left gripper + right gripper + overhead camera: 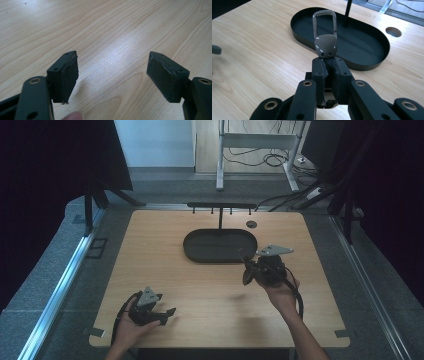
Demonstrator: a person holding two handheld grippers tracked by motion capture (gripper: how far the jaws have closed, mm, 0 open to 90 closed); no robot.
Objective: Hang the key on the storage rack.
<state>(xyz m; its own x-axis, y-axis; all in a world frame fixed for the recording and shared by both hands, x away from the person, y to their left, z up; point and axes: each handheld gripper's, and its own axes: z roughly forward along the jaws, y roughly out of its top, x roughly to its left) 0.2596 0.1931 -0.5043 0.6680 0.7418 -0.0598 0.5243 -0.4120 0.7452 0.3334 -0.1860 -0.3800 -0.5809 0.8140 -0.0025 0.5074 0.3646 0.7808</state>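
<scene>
Keyring clip [325, 37], a grey-brown metal carabiner with a rounded base, stands upright out of the right gripper [329, 65], whose jaws are clamped tight on its lower end. It sits just above the near edge of the black oval tray [372, 61], which has a thin post rising from its far side. In the high view the right hand [280, 290] reaches forward from the near right, holding its gripper just in front of the tray [192, 251]. Left gripper [161, 315] lies low at the near left of the wooden table [210, 295], cradled in the left hand [131, 322], jaws spread wide with nothing between them.
</scene>
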